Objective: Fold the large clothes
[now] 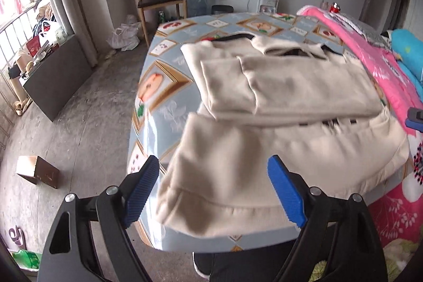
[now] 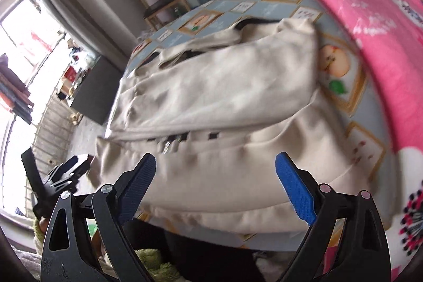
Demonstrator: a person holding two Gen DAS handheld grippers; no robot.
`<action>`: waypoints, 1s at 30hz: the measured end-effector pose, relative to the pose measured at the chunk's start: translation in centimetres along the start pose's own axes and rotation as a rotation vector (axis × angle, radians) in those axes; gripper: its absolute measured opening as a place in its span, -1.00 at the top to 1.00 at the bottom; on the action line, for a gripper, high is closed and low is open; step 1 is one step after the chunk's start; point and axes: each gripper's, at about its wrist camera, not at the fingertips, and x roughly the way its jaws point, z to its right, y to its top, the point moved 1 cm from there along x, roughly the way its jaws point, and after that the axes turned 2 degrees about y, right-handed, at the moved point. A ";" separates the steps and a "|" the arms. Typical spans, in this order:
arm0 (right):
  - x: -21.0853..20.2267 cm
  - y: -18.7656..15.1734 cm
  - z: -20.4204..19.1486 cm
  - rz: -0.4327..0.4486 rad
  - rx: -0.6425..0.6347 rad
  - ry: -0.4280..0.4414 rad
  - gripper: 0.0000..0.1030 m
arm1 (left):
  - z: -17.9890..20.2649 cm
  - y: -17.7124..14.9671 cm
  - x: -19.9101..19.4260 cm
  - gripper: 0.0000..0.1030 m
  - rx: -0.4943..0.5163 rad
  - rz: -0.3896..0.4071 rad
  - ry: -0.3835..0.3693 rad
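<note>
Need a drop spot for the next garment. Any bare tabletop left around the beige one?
Yes. Bare table runs along the left edge beside the beige garment, and across the far end behind its collar. A narrower strip lies between garment and pink blanket. The near edge is crowded: the hem overhangs it, with both grippers, left and right, open there.

A cream fleece garment [image 1: 277, 102] lies folded on the fruit-patterned oilcloth table [image 1: 161, 86], pink floral blanket [image 1: 380, 70] to its right.
</note>
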 end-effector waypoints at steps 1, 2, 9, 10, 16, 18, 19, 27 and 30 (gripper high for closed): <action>0.6 -0.4 -0.7 -0.015 -0.008 0.003 -0.71 | 0.4 -0.4 0.0 -0.60 0.012 0.007 0.000; 1.3 -0.8 -1.5 -0.028 -0.022 0.009 -0.66 | 0.6 -0.8 0.0 -0.60 0.020 0.016 0.002; 6.0 -1.8 -5.7 -0.094 -0.116 -0.031 -0.35 | 3.6 -1.4 0.1 -0.53 0.090 0.084 -0.053; 6.5 -1.8 -6.0 -0.102 -0.126 -0.040 -0.31 | 4.3 -1.4 0.3 -0.47 0.119 0.092 -0.049; 9.3 -2.5 -6.7 -0.155 -0.172 -0.095 0.10 | 6.5 -1.7 2.5 -0.08 0.245 0.095 0.031; 10.0 -2.9 -6.8 -0.164 -0.192 -0.145 0.37 | 6.1 -1.9 3.6 0.13 0.238 0.060 0.045; 10.0 -2.9 -6.9 -0.158 -0.195 -0.148 0.46 | 5.7 -1.9 4.2 0.30 0.223 0.043 0.045; 7.2 -2.6 -9.7 -0.038 -0.301 -0.201 0.96 | 3.7 -1.6 4.1 0.95 0.157 0.078 -0.001; 5.6 -1.7 -10.7 0.035 -0.326 -0.195 0.96 | 3.4 -1.0 2.6 0.95 0.169 0.150 0.038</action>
